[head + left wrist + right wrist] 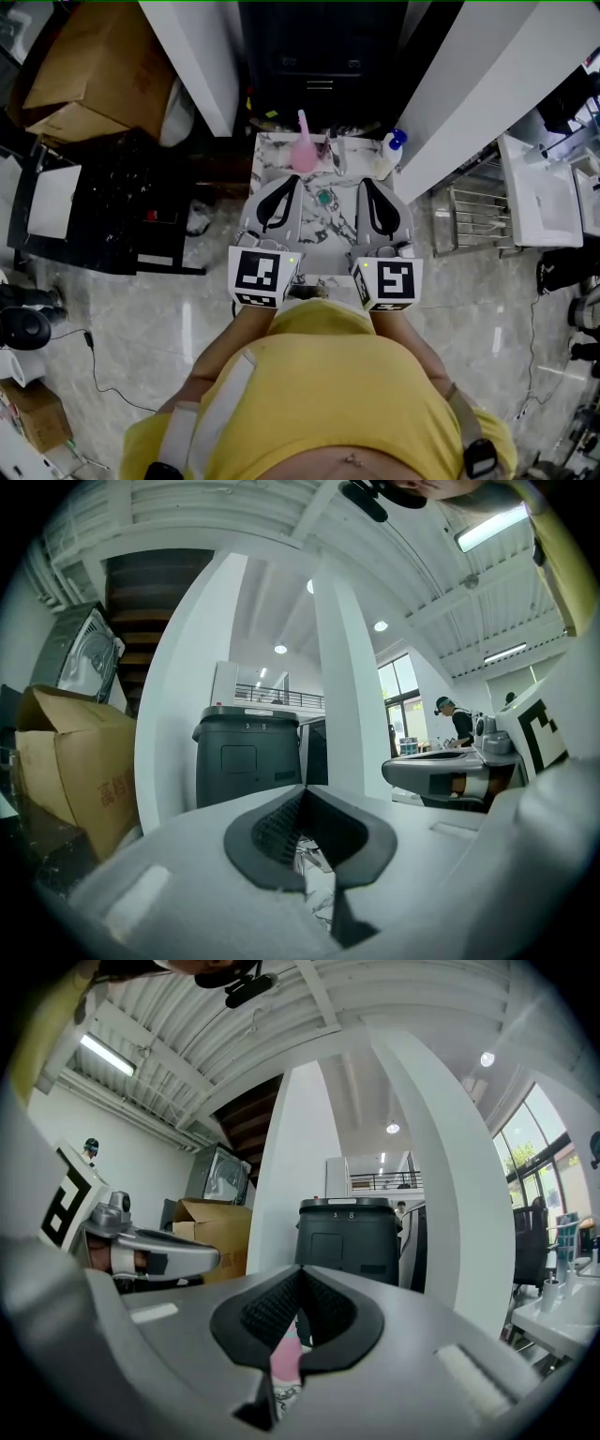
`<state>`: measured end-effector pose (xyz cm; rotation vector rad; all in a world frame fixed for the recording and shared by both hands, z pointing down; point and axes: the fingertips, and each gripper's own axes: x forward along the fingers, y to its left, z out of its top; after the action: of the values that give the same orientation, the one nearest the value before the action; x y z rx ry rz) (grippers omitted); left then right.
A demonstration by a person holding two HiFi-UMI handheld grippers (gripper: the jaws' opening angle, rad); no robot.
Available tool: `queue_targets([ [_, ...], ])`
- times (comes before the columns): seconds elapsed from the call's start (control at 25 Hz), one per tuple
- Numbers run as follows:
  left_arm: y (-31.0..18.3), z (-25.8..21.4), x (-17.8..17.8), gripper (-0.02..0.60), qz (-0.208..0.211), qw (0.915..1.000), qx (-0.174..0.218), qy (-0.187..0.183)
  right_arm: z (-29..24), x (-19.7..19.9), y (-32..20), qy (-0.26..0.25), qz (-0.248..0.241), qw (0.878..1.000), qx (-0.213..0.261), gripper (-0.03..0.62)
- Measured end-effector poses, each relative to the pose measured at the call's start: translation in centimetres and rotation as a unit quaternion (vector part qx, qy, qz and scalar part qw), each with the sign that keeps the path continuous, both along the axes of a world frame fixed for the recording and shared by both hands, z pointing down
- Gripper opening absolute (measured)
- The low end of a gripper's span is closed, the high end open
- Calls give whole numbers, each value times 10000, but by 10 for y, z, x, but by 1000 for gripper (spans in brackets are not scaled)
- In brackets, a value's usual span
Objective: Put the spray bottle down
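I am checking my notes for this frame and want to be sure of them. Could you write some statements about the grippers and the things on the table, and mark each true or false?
1. The left gripper and the right gripper both have their jaws together, with nothing between them. True.
2. The right gripper holds the white bottle with a blue top. False: it stands on the marble table, apart from both grippers.
3. A cardboard box sits to the left of the table. True.
4. The pink item lies on the floor. False: it stands at the table's far edge.
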<state>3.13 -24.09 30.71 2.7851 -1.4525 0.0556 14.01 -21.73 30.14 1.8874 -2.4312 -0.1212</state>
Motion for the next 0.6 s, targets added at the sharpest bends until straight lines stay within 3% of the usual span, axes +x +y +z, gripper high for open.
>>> queue_targets([
  [0.6, 6, 6, 18, 5, -68, 9999, -60, 58, 10, 12, -2, -104, -263, 9996, -4, 0],
])
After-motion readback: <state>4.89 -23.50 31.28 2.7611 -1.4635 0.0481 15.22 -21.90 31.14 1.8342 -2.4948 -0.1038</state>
